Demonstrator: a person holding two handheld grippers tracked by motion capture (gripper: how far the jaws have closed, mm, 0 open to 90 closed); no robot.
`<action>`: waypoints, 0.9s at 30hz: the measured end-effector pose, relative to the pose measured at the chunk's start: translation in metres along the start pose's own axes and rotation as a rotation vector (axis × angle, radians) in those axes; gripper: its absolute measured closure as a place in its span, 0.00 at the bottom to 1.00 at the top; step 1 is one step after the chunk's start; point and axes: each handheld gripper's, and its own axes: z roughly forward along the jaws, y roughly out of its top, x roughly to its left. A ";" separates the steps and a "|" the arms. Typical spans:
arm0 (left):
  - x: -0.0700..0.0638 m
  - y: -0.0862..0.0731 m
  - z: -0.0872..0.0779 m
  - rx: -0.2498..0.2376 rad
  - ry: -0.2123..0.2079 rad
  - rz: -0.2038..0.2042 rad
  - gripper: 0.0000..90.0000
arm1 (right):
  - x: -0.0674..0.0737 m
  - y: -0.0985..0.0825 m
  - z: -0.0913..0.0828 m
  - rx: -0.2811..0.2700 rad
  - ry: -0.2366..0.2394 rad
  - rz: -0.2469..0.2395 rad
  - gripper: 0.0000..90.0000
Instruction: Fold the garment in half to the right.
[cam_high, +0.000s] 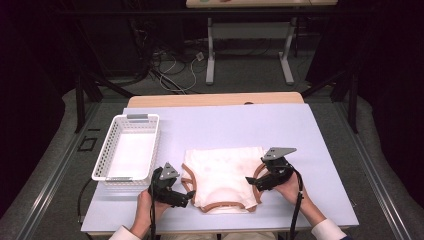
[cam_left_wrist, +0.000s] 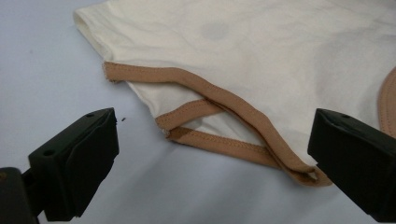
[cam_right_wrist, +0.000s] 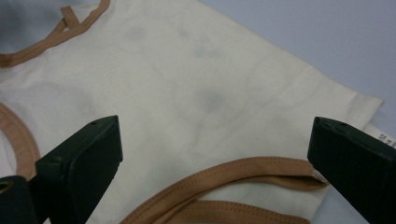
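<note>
1. Garment first: your cream top (cam_high: 223, 175) with tan trim lies flat on the lavender table (cam_high: 300, 130), near the front edge, between your two grippers. Faint grey blotches show on the fabric in both gripper views.

2. Left gripper (cam_high: 186, 200) sits at the top's left side, low near the table. Jaws are spread wide with nothing pinched. In the left gripper view, the tan binding (cam_left_wrist: 224, 100) of an armhole runs across the gap between them, and its looped end lies just beside the right-hand jaw. Can't tell if that jaw actually touches it.

3. Right gripper (cam_high: 251, 181) is at the opposite side of the top, your hand (cam_high: 292, 189) wrapped around its body. Jaws are wide apart here too, hovering over the cloth and not clamped on anything. In the right gripper view, another tan strip (cam_right_wrist: 243, 175) curves between the jaws and ends close to the right-hand one. A small white label (cam_right_wrist: 384, 136) pokes out at the fabric's edge there.

4. Off to the left of the top you've got the white basket (cam_high: 150, 145), standing on the table well apart from the cloth. Its near end is just behind your left gripper.

5. Both of your cables trail back off the table's front edge past your sleeves.
</note>
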 end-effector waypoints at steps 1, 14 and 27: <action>0.000 0.000 0.000 0.008 0.007 0.009 0.04 | -0.001 0.001 -0.001 -0.003 -0.004 0.001 0.03; 0.002 0.001 0.009 0.041 0.045 -0.010 0.26 | -0.037 0.008 0.012 0.013 -0.111 0.084 0.17; 0.006 0.004 0.021 0.036 0.084 -0.027 0.59 | -0.068 0.012 0.039 0.062 -0.213 0.223 0.50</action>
